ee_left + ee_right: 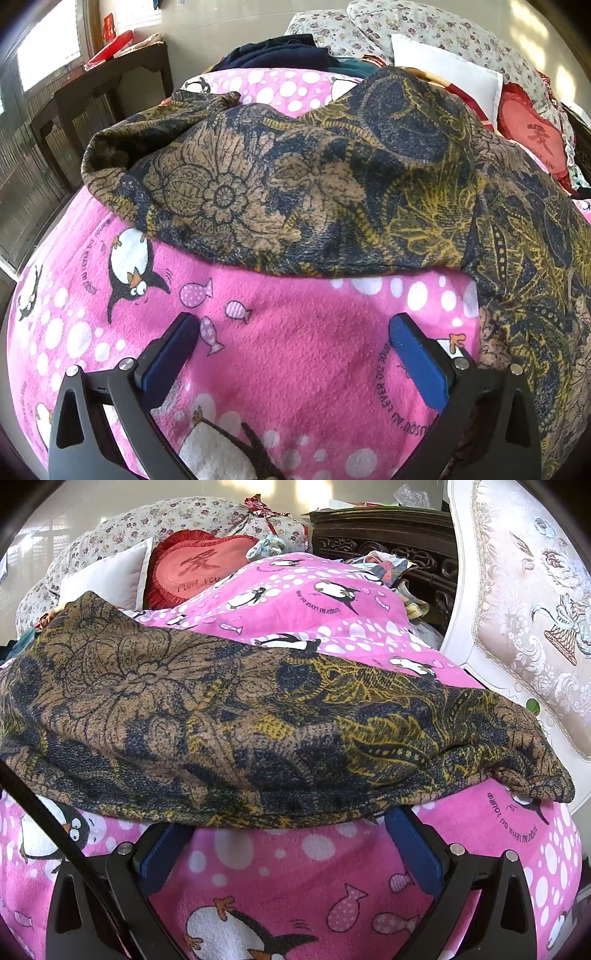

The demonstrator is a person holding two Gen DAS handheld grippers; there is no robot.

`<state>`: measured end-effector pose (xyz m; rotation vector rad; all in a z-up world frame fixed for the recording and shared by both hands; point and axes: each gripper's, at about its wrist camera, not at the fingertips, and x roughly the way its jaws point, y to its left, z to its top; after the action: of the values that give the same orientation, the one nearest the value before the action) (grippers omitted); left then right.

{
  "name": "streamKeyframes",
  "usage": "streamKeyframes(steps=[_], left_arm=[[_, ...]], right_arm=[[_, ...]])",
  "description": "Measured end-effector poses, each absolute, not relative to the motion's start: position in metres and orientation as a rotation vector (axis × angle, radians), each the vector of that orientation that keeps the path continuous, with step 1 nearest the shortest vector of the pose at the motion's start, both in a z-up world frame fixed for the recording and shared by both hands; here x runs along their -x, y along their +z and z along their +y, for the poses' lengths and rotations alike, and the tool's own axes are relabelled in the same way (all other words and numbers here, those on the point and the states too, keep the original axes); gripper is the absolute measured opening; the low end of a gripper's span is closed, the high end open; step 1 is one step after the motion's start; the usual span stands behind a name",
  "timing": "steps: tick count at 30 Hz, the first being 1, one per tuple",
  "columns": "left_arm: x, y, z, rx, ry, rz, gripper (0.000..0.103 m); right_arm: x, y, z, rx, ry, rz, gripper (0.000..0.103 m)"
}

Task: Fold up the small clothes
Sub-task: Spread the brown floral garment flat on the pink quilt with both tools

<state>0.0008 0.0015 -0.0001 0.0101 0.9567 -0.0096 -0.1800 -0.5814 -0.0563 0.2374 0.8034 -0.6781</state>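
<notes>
A brown, navy and yellow floral garment (332, 192) lies spread across a pink penguin-print blanket (295, 350). It also shows in the right wrist view (240, 716). My left gripper (295, 325) is open and empty, hovering over bare blanket just short of the garment's near edge. My right gripper (284, 821) is open, its blue fingertips (400, 819) at the garment's near hem, which overhangs and hides their ends.
The pink blanket (295, 867) covers the bed. A red heart cushion (195, 568), white pillow (443, 70) and floral bedding (406, 26) lie at the far end. A dark wooden table (92, 96) stands left; a white upholstered headboard (517, 602) stands right. Dark clothes (280, 51) are piled behind.
</notes>
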Motion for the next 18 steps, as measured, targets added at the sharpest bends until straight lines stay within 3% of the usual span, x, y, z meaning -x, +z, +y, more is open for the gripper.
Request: streamKeyframes(steps=[8, 18], left_arm=[[0.004, 0.02, 0.016, -0.045, -0.06, 1.053, 0.103], [0.095, 0.095, 0.017, -0.102, -0.131, 0.931, 0.103]], right_arm=[[0.18, -0.057, -0.581, -0.233, -0.683, 0.801, 0.103], [0.176, -0.056, -0.581, -0.219, -0.686, 0.832, 0.103]])
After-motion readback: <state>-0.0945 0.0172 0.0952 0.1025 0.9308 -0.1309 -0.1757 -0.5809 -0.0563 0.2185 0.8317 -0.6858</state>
